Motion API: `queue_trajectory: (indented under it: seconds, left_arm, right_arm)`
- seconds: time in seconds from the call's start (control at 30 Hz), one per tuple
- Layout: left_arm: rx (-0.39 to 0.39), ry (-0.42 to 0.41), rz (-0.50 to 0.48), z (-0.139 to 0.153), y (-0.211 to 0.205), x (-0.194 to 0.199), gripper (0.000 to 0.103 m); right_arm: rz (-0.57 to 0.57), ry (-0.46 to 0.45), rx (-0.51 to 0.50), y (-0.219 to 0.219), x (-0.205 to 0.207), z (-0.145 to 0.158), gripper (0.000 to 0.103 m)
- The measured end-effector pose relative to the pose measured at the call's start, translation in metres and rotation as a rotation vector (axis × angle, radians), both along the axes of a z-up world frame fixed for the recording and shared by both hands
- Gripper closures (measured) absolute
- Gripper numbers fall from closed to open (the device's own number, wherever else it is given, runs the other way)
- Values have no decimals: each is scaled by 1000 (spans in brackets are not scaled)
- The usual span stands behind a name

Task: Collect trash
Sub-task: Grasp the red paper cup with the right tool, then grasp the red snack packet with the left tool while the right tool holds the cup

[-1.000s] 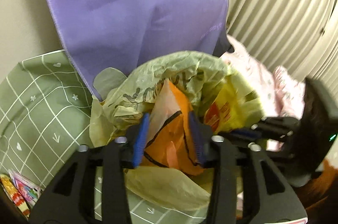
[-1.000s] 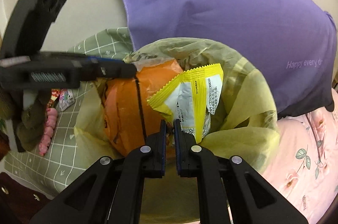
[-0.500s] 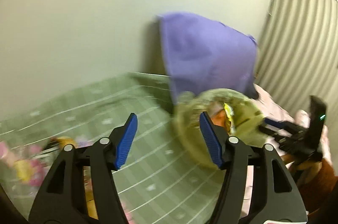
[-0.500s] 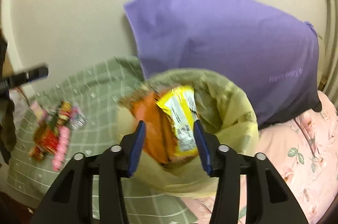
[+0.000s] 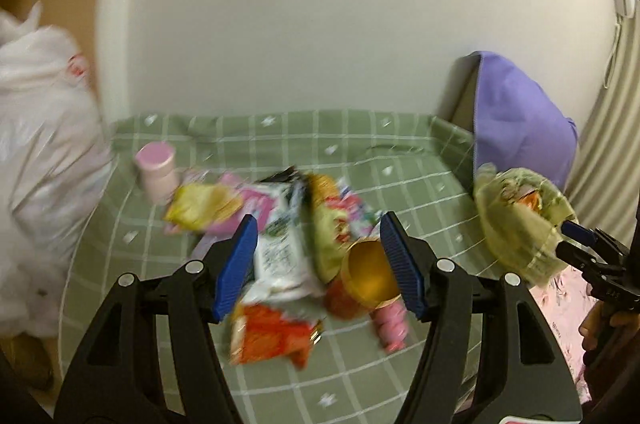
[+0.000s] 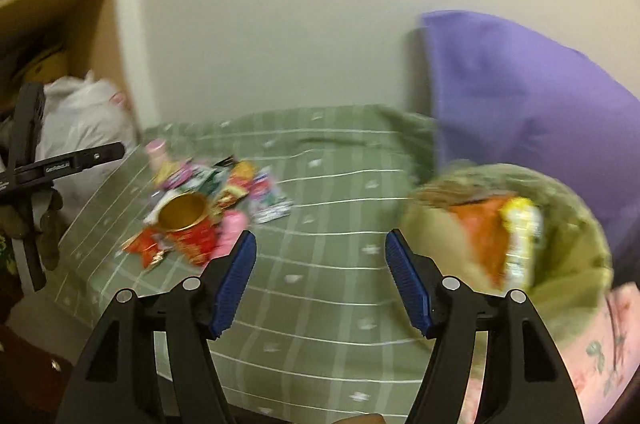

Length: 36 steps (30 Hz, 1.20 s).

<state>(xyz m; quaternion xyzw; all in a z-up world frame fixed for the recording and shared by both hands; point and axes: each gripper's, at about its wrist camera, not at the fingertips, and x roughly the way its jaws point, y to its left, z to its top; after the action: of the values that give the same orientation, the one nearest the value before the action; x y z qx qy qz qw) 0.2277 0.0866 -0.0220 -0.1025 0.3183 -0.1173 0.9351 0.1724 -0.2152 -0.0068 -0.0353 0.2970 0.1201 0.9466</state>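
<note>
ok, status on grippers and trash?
Left gripper open, empty, over pile of snack wrappers. Right gripper opening, empty. Yellow-green plastic trash bag holds two wrappers. Nothing blocking.

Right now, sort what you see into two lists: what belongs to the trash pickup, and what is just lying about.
Part of the job:
- pile of wrappers
- red cup
- pink bottle
- yellow trash bag, already holding wrappers
- left gripper, open, nothing between its pads
- right gripper, opening, nothing between its pads

Just lying about:
- purple pillow
- green checked cloth
- white plastic bag

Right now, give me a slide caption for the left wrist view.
Open left gripper aimed at snack wrappers and a gold-lined cup on green checked cloth.
</note>
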Motion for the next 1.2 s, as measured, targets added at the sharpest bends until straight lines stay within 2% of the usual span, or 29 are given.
queue_trajectory:
  seconds: [0.23, 0.5, 0.6, 0.73, 0.8, 0.93, 1.2]
  left_arm:
    - [-16, 60, 75, -16, 26, -24, 43]
    - [27, 144, 104, -30, 23, -40, 43]
    - [42, 173, 113, -35, 21, -42, 43]
    - [77, 213, 127, -41, 19, -46, 43]
    - [92, 229, 131, -42, 18, -48, 43]
    - [91, 251, 135, -48, 18, -49, 43]
    - [34, 286, 108, -61, 13, -35, 43]
  right_arm:
    - [233, 54, 24, 71, 20, -35, 40]
    - [387, 48, -36, 129, 48, -75, 40]
    - [412, 44, -45, 143, 67, -90, 40]
    - [453, 61, -4, 154, 89, -101, 40]
    - [458, 56, 12, 157, 96, -103, 43]
    - [455, 62, 62, 155, 102, -100, 51]
    - [389, 37, 104, 129, 97, -70, 52]
